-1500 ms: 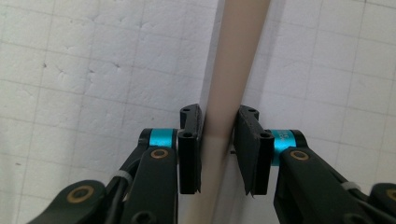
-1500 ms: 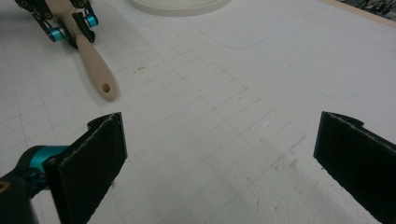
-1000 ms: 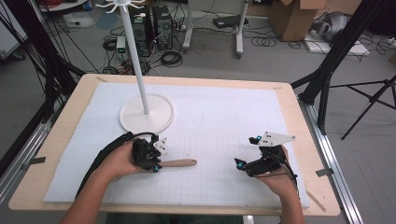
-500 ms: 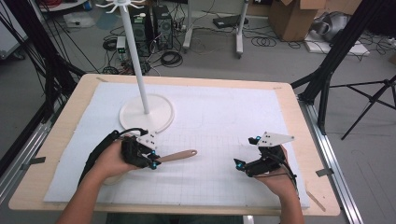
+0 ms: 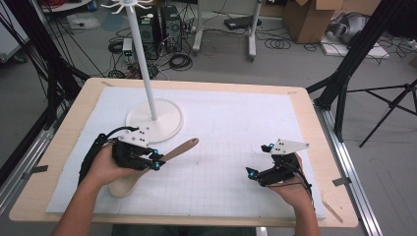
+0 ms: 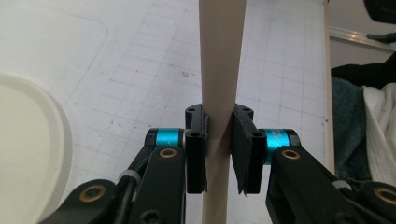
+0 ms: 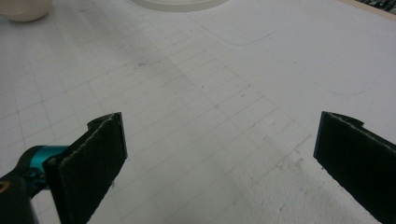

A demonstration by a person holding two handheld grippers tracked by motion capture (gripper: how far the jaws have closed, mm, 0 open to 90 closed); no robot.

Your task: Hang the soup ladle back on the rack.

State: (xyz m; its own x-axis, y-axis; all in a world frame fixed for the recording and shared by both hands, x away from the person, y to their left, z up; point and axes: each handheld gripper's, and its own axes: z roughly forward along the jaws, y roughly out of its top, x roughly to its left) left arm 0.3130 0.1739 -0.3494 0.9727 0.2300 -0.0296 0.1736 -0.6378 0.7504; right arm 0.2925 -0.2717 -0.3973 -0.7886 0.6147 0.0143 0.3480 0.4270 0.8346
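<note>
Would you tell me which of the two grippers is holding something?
The left gripper, shut on the beige spatula handle; the right gripper has its jaws wide apart over the white mat.

I work in what looks like a lab or recording room, not a home. My wooden table [image 5: 64,147] carries a white gridded mat [image 5: 236,162] and stands between metal rails [image 5: 351,167]. Black tripod legs [image 5: 354,54] and stands ring it. On the grey floor behind lie loose cables [image 5: 177,59], computer towers [image 5: 162,24] and cardboard boxes [image 5: 307,17]. A white pole stand [image 5: 147,83] with hooks at its top rises from the mat.
</note>
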